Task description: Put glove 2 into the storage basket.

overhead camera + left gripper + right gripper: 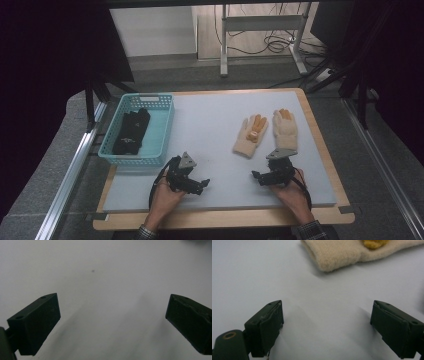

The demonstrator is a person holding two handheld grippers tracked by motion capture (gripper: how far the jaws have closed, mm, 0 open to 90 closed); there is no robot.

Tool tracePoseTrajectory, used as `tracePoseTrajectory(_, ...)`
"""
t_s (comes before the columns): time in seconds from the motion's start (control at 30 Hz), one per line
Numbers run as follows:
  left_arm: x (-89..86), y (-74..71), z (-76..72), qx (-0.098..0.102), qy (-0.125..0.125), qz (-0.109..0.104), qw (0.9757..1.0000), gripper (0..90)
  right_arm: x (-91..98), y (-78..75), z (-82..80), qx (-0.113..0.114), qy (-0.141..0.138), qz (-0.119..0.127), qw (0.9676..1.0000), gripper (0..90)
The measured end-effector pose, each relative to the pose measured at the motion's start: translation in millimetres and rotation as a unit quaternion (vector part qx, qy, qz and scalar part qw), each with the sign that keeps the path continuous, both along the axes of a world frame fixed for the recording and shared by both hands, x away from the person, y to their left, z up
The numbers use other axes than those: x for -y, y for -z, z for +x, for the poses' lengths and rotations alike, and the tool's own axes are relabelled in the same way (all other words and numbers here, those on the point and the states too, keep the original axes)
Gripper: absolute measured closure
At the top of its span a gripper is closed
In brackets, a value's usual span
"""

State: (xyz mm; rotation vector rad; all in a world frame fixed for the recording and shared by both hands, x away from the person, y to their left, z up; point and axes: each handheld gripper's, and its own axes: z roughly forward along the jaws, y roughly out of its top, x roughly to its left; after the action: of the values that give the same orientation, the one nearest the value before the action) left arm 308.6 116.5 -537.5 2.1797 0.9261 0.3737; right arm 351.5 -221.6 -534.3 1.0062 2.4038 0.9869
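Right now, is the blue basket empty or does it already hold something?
Not empty. The blue basket at the mat's left holds a pair of black gloves lying along its floor; the two cream gloves lie outside on the mat.

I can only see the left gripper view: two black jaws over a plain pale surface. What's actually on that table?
Observer: Two cream gloves with orange fingertips lie palm-down side by side, toward the far right of the mat.
Operator: Anything else?
Observer: A turquoise basket sits at the far left with dark gloves inside.
Operator: Where's the other tool?
Observer: The right tool rests low on the mat just short of the cream gloves, jaws wide apart and nothing between them.
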Motion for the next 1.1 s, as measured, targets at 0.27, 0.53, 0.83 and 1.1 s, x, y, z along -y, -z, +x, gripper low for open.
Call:
tracePoseTrajectory(0.27, -0.7, 10.8, 4.0, -0.023, -0.007, 0.006, 0.9997, 0.4, 0.2, 0.0, 0.2, -0.001, 0.000, 0.001, 1.0000, 11.0)
tracePoseTrajectory(0.53, -0.8, 11.2, 3.8, -0.021, -0.007, 0.005, 0.9997, 0.2, 0.6, -0.5, 0.2, -0.002, 0.000, 0.003, 1.0000, 12.6)
tracePoseTrajectory(0.83, -1.1, 11.1, 3.7, -0.021, -0.006, 0.007, 0.9997, 0.2, 10.0, -7.9, 4.0, -0.005, 0.015, 0.013, 0.9998, 23.4)
tracePoseTrajectory(1.1, -1.0, 11.1, 3.8, -0.021, -0.006, 0.007, 0.9997, 0.2, 57.3, -39.0, 28.4, 0.015, 0.074, 0.033, 0.9966, 49.0)
